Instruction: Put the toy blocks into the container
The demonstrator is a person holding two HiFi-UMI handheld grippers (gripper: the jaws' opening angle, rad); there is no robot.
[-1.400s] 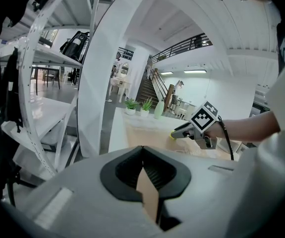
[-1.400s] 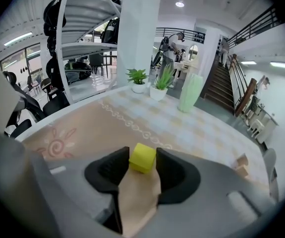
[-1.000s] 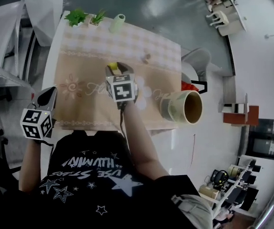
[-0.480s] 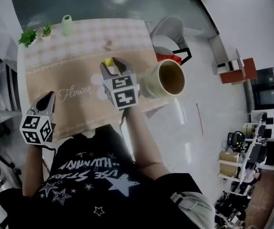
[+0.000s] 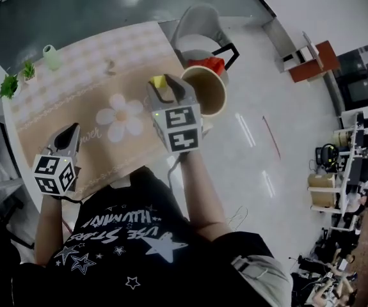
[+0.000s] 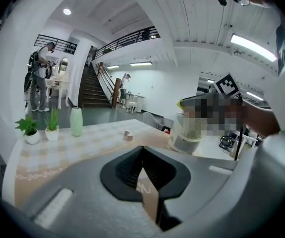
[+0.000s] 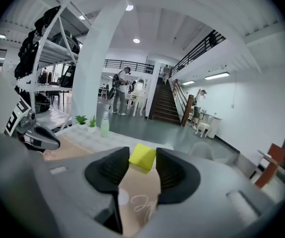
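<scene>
Head view, left to right. Left gripper [image 5: 69, 135], at eight o'clock of the table [image 5: 81, 94]: jaws pressed together on nothing, parked over the near edge of the patterned mat; it has no part in this step. Small pale block [image 5: 111, 65], at eleven o'clock from the right gripper: lying loose on the checked part of the mat, not yet collected. Right gripper [image 5: 166, 88], centre: jaws half apart and clamped on the yellow block [image 5: 157, 82], which sits at their very tips, raised clear of the table. Container [image 5: 210, 98], at two o'clock from the right gripper and just beside it: a round tub at the table's far right corner, mouth open. Judged step: carrying the yellow block to the tub; best done by bringing the jaw tips squarely over the mouth, inside the rim, and lowering before release, since a tip-held block may twist or bounce out.
</scene>
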